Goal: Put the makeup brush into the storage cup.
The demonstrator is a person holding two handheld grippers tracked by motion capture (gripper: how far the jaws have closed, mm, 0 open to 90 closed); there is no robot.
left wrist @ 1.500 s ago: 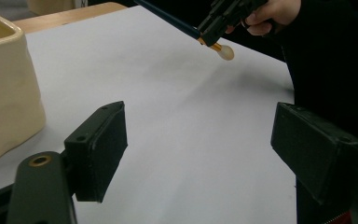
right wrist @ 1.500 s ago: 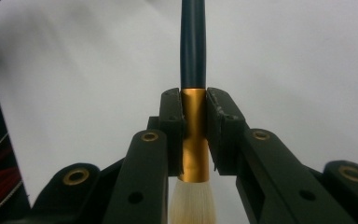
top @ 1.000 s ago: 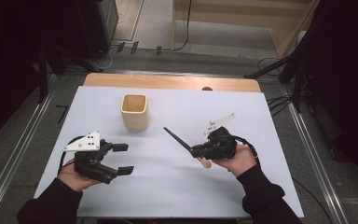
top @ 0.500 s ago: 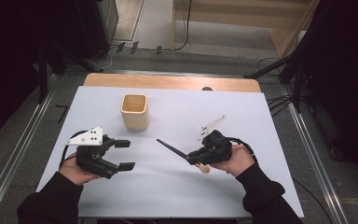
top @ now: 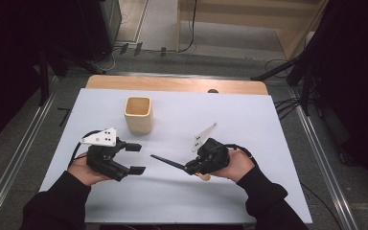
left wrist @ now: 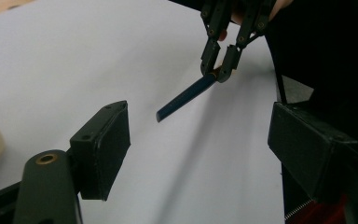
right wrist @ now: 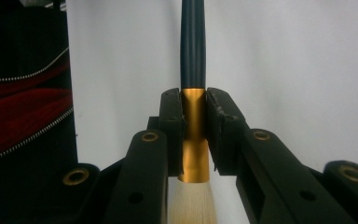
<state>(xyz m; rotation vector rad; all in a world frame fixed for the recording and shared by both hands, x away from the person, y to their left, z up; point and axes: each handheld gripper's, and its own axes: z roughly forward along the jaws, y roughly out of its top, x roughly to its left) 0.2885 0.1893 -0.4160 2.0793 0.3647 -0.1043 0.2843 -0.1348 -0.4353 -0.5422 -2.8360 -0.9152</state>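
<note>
Since the earlier frames the right tool [top: 190,168] has carried the brush [top: 168,163] leftward and toward the person across the white table [top: 249,115], its dark handle tip now aimed at the left tool [top: 135,158], which looks like a hand-over being set up. Right jaws are clenched on the brush's gold ferrule [right wrist: 193,135], bristles [right wrist: 191,205] trailing behind them; left jaws stand released and empty, with the handle tip [left wrist: 164,113] near but short of their gap, the wooden cup [top: 138,114] well apart behind

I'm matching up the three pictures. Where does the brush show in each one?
High view: brush low centre, dark handle pointing left from the right tool.
Left gripper view: upper centre, handle end nearest.
Right gripper view: centre, gold ferrule clamped.
Shared landmark: the white table sheet.
</note>
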